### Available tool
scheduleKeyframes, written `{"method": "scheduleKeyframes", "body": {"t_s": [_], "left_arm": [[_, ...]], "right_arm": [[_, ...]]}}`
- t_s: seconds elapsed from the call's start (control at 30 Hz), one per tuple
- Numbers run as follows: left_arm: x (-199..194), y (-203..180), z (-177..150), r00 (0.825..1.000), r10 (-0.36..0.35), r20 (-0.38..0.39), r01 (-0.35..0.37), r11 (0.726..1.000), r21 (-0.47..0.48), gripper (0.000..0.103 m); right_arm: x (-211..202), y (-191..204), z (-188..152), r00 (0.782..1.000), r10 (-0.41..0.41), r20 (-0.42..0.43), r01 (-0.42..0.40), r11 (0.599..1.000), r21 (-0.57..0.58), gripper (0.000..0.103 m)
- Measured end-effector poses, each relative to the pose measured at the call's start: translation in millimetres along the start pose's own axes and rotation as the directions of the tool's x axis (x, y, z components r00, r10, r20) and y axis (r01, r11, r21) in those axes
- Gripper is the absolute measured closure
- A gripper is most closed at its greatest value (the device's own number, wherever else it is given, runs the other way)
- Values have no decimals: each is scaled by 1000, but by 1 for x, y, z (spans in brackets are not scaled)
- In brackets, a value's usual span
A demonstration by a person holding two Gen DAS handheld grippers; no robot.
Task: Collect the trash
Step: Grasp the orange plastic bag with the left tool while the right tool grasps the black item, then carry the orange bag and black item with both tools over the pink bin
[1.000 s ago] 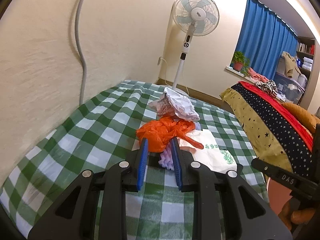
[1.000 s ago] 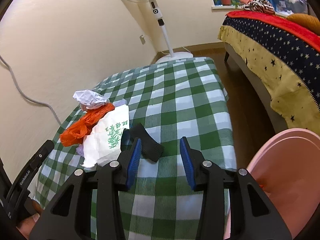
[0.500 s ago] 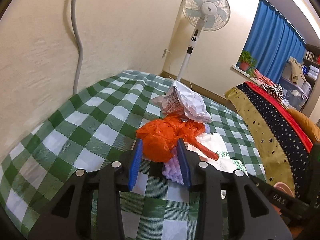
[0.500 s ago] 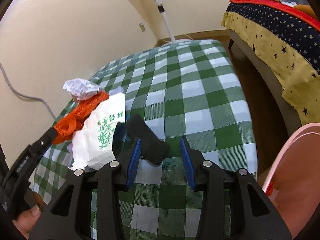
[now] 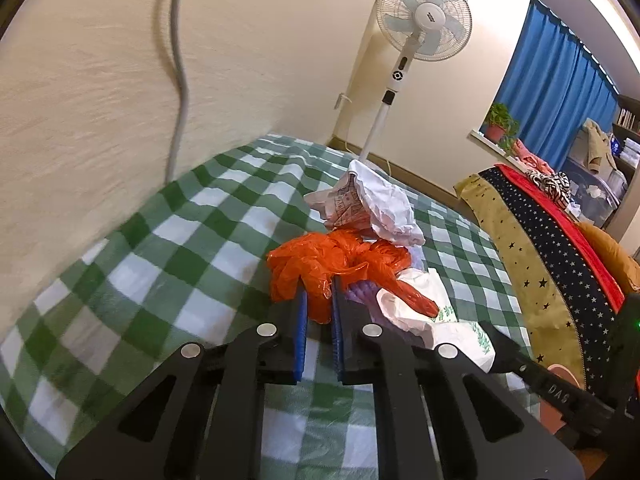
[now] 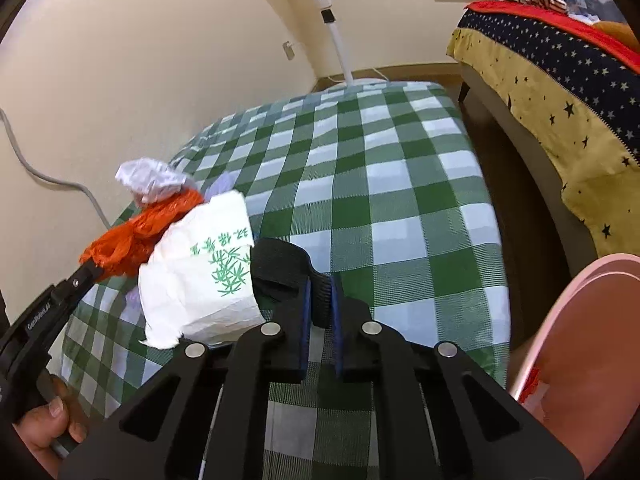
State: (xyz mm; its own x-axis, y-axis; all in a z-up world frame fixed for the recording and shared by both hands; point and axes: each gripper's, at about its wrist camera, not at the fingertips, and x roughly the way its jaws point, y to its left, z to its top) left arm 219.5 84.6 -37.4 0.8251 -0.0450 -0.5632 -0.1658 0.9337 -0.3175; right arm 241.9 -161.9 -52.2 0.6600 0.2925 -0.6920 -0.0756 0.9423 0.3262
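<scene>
Lifting cleanly matters now: the left tongs [image 5: 319,312] are clamped on the orange plastic bag [image 5: 336,264], mid-table [image 5: 160,248], with crumpled paper [image 5: 372,208] touching at its 1 o'clock. Raise slowly so neighbours drop away. Right tongs [image 6: 320,300] pinch the black pad [image 6: 280,264]; the pink bin [image 6: 592,344] waits at 3 o'clock.

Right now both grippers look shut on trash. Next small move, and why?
Probably lift both straight up a little. The left gripper is shut on the orange plastic bag, the right gripper on the black piece. The white paper bag leans against both, so a slow lift should free them before swinging toward the pink bin.
</scene>
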Motion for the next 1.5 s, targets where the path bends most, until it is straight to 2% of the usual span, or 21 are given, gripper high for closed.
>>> {"method": "scheduleKeyframes", "body": {"t_s": [0.2,0.53,0.8,1.07,1.5], "left_arm": [[-22,5,2,999,37,-10,-37,999,2,94],[-71,-6,15,1000,21,-4,-21,998,59,95],[-112,-5,11,1000,-5,-13,6,998,61,95],[-147,-14,1,999,-44,16,42,995,90,95],[-175,-24,-19,993,-112,42,106,986,129,95]], "right_arm": [[-26,1,-1,1000,-2,32,2,1000,-3,94],[-83,11,1,995,20,97,-16,999,-36,94],[-130,21,-4,991,20,131,-10,997,-81,94],[-172,15,-16,989,10,150,4,996,-92,94],[-231,-7,-27,979,-27,203,43,997,-72,94]]}}
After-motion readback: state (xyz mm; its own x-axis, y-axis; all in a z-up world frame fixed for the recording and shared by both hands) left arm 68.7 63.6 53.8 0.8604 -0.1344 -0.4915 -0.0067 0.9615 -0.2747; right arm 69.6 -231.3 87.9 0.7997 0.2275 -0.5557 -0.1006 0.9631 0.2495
